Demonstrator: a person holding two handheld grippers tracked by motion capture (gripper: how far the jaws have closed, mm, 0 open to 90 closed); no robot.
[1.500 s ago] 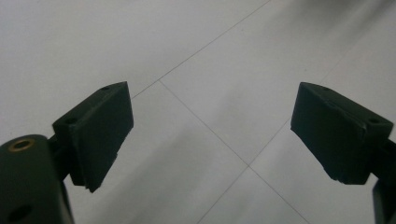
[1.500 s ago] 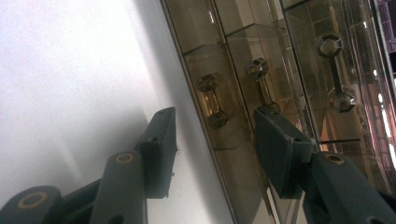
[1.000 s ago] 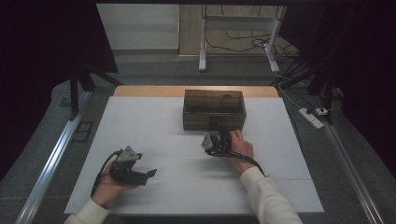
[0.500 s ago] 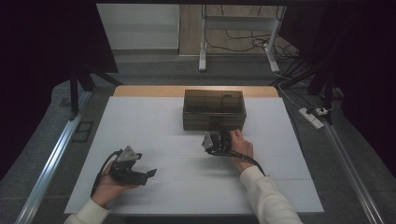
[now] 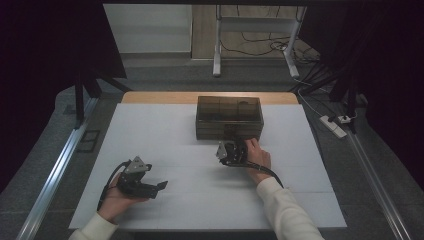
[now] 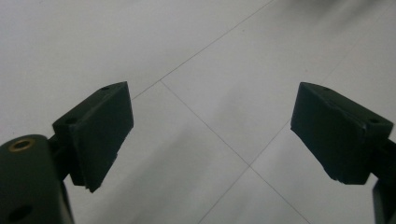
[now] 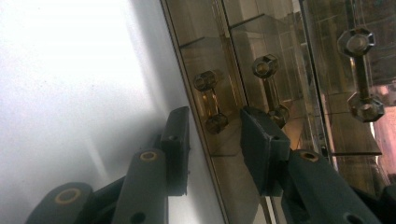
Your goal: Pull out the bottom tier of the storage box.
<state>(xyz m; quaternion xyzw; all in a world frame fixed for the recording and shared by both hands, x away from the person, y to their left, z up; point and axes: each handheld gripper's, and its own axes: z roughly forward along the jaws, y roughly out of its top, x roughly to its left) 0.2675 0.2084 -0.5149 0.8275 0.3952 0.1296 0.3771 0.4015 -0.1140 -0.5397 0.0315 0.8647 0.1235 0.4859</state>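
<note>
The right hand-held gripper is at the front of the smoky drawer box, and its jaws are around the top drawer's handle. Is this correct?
Not quite. In the right gripper view, the right hand-held gripper straddles the bottom drawer's handle, nearest the table, at the front of the smoky drawer box; the pads do not yet press it.

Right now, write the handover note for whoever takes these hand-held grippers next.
Right hand-held gripper: at the front of the smoky clear drawer box, jaws either side of a drawer handle; they have just been closing and do not yet press it.
Left hand-held gripper: open, holding nothing, over the white table cover near the front left.
Done: the approach to the handle.
Left: probably close on the handle and pull that drawer out; the drawers look shut.
</note>
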